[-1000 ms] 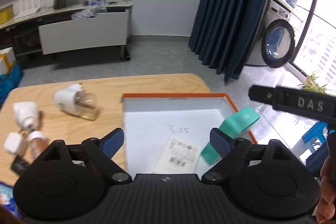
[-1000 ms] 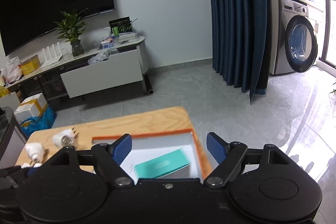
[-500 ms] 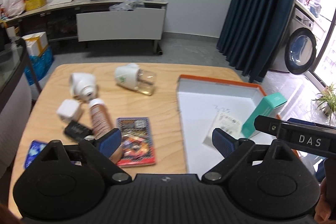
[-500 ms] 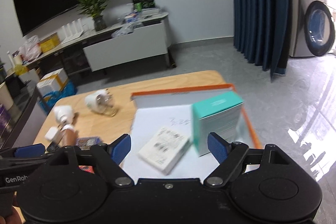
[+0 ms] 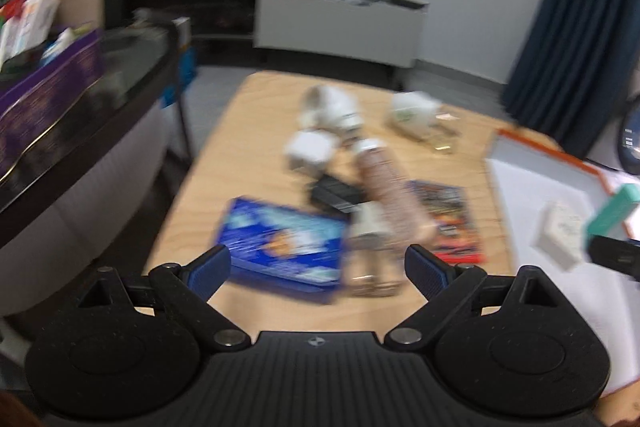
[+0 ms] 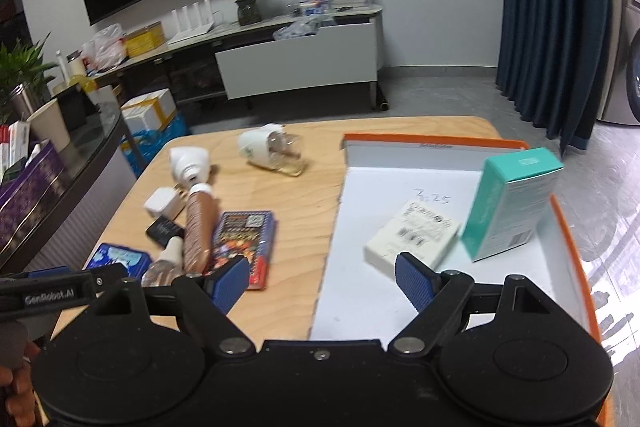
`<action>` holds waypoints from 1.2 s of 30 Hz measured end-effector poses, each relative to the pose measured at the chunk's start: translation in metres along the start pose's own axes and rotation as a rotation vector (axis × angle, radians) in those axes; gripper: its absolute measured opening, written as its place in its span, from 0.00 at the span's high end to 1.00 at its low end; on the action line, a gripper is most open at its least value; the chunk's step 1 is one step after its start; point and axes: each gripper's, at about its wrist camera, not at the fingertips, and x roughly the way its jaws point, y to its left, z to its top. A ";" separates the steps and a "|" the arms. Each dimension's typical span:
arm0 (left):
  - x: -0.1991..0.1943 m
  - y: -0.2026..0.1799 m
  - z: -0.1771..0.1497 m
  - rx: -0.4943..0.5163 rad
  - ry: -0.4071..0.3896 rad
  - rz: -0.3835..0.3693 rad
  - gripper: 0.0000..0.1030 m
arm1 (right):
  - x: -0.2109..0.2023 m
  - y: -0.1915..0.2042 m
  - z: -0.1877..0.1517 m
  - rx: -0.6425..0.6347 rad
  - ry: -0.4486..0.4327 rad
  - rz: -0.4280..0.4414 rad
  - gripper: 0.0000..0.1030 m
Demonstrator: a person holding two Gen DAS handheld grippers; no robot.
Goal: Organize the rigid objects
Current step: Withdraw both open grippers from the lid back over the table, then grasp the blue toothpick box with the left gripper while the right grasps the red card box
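- My left tongs (image 5: 318, 261) were spread open and empty above the blue packet (image 5: 280, 247) on the table (image 5: 256, 115).
- My right tongs (image 6: 320, 273) gaped empty over the orange-rimmed tray (image 6: 568, 227), where a teal box (image 6: 508, 203) stood beside a white box (image 6: 412, 233).

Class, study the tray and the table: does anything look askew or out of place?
Yes. In the tray, the teal box tilts and the white box lies crooked. Bottles and packets lie jumbled on the table.

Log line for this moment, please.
left gripper: open, empty, above clutter | right gripper: open, empty | orange-rimmed box: holds teal box, white box
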 end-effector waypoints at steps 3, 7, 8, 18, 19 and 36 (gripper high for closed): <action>0.012 0.018 -0.002 -0.011 0.024 0.031 0.07 | 0.003 0.009 -0.003 -0.009 0.010 0.009 0.08; 0.026 0.027 -0.001 0.000 0.029 0.033 0.04 | 0.006 0.018 -0.008 -0.029 0.020 0.011 0.08; 0.027 0.029 -0.002 -0.002 0.021 0.022 0.03 | 0.006 0.019 -0.009 -0.032 0.022 0.011 0.08; 0.045 0.021 0.001 0.058 -0.001 -0.031 0.00 | 0.011 0.024 -0.012 -0.039 0.041 -0.028 0.08; 0.048 0.025 0.001 0.050 0.010 -0.024 0.01 | 0.013 0.025 -0.012 -0.037 0.045 -0.029 0.08; 0.040 0.040 0.001 0.021 -0.053 -0.046 0.07 | 0.103 0.066 -0.008 -0.140 0.137 -0.018 0.08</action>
